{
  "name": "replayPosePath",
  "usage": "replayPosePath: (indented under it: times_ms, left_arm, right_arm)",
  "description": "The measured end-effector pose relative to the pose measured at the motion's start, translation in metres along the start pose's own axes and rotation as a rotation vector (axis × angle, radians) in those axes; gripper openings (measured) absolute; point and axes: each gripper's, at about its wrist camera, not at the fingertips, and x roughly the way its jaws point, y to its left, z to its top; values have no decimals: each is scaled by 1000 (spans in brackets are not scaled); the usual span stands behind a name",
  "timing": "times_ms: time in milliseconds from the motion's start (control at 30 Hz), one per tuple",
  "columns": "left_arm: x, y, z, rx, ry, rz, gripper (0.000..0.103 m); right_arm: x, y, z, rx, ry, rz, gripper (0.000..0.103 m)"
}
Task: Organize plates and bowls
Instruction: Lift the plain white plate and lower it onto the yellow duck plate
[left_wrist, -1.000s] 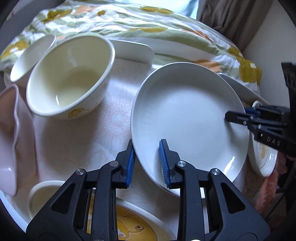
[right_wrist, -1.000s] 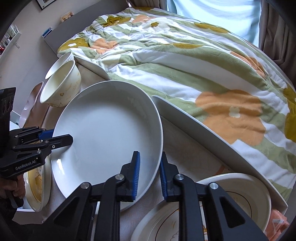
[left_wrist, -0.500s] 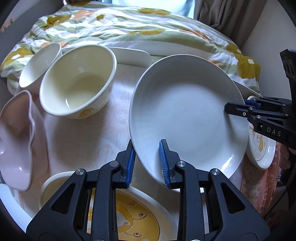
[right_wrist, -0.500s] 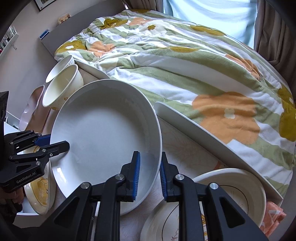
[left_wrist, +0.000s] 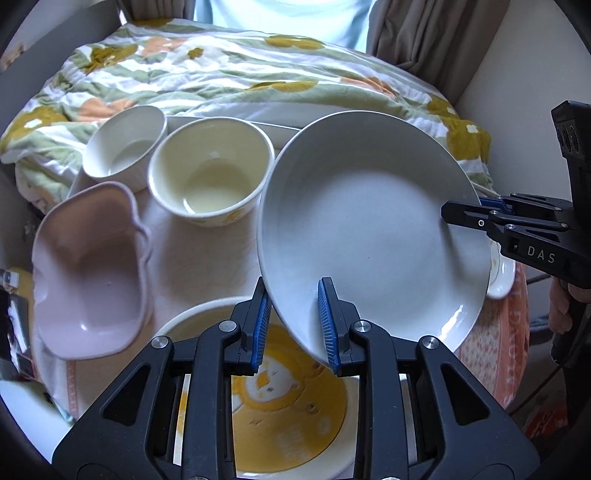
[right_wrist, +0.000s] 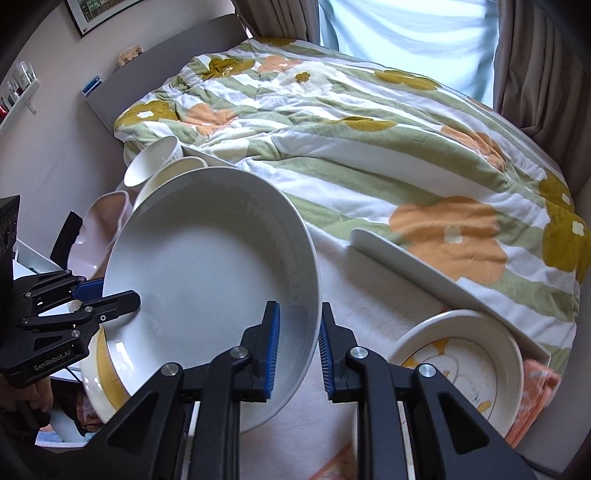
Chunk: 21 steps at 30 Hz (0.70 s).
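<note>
Ribbed blue fingers (left_wrist: 328, 325) of both grippers — left gripper (left_wrist: 295, 325), right gripper (right_wrist: 298, 350) — clamping smooth round white plate (left_wrist: 373, 229).

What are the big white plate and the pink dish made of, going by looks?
White plate: probably glazed ceramic or porcelain; smooth, with a bright window glint near its rim. Pink dish: wavy-edged, softer satin sheen with one small highlight; could be matte-glazed ceramic or melamine, which the views cannot settle.

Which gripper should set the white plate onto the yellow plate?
Left, probably. The left gripper grips the white plate right above the yellow plate. The right gripper holds the opposite rim, farther away.
</note>
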Motion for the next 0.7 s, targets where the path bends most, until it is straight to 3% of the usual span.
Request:
replayPosePath:
  times_ms: [333, 700]
  left_arm:
    - [-35, 46, -47, 69, 25, -15, 23]
    - [-26, 79, -99, 119, 93, -41, 23]
  right_arm:
    - [-5, 70, -42, 97, 12, -9, 19]
    - [13, 120, -96, 165, 58, -75, 18]
